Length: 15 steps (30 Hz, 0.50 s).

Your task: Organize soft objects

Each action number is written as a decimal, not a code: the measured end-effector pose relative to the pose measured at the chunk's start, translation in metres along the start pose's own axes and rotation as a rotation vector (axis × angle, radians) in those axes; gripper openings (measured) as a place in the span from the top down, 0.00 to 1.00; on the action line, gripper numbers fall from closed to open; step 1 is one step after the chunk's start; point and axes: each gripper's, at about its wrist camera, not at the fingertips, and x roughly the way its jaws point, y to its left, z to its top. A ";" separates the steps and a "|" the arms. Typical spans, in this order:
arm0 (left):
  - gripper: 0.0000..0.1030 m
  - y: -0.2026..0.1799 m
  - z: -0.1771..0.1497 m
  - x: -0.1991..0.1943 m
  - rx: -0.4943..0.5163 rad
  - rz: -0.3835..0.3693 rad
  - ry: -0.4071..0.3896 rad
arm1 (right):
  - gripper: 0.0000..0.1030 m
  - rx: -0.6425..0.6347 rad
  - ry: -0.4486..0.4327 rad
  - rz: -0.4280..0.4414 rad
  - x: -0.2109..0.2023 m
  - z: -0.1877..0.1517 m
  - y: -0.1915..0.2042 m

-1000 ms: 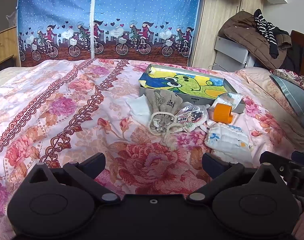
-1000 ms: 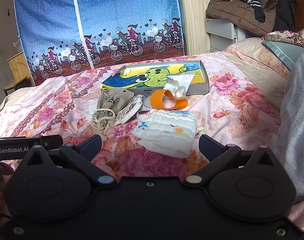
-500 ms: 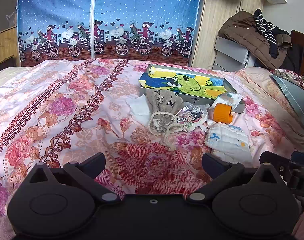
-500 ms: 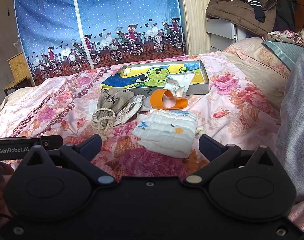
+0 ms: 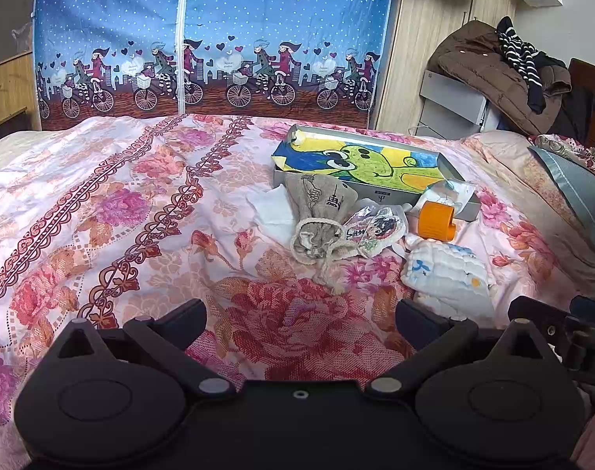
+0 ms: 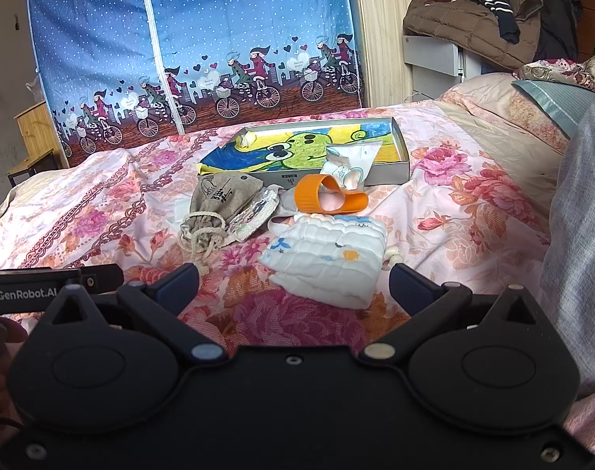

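Both hand-held grippers, left (image 5: pixel 300 315) and right (image 6: pixel 293 280), hang spread and empty over the bed (image 5: pixel 121 211). We judge the folded white cloth (image 6: pixel 329 264), lying just ahead of the right one and near the grey box (image 6: pixel 391 174), light and limp; pinch its thick folded edge.

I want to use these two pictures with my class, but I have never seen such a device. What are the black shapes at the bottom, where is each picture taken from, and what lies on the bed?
Each black shape is a hand-held gripper with a camera looking along its two fingers. One picture comes from the left gripper, the other from the right gripper. Both are open and hold nothing. On the flowered bedspread lie a grey drawstring pouch, a folded white cloth, an orange band and a shallow box with a cartoon drawing inside.
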 end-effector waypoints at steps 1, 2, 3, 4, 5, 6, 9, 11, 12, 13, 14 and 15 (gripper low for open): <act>0.01 0.000 0.000 0.000 0.000 0.000 0.001 | 0.00 0.000 0.000 0.000 0.000 0.000 0.000; 0.01 0.000 0.000 0.000 0.000 0.001 0.001 | 0.00 0.000 0.000 0.000 0.000 0.001 0.000; 0.01 0.000 0.000 0.000 0.000 0.000 0.001 | 0.00 -0.001 0.000 0.000 0.000 0.001 0.000; 0.01 0.000 0.000 0.000 0.000 0.000 0.000 | 0.00 0.000 0.000 0.000 0.000 0.001 0.000; 0.01 0.000 0.000 0.000 0.000 0.000 0.000 | 0.00 0.000 0.001 0.000 0.000 0.001 0.000; 0.01 0.000 0.000 0.000 0.000 0.000 0.000 | 0.00 0.000 0.001 0.000 0.000 0.001 0.000; 0.01 0.000 0.000 0.000 0.000 0.000 0.001 | 0.00 0.000 0.001 0.000 0.001 0.001 0.000; 0.01 0.000 0.000 0.000 0.000 0.000 0.001 | 0.00 0.000 0.001 0.000 0.001 0.001 0.000; 0.01 0.000 0.000 0.000 0.000 0.000 0.001 | 0.00 0.000 0.001 0.000 0.001 0.001 0.000; 0.01 0.000 0.000 0.000 0.000 0.000 0.001 | 0.00 0.000 0.001 0.000 0.001 0.001 0.000; 0.01 0.000 0.000 0.000 -0.001 0.000 0.001 | 0.00 0.000 0.001 0.000 0.001 0.001 0.000; 0.01 0.000 0.000 0.000 -0.001 0.000 0.001 | 0.00 0.000 0.001 0.000 0.001 0.001 0.000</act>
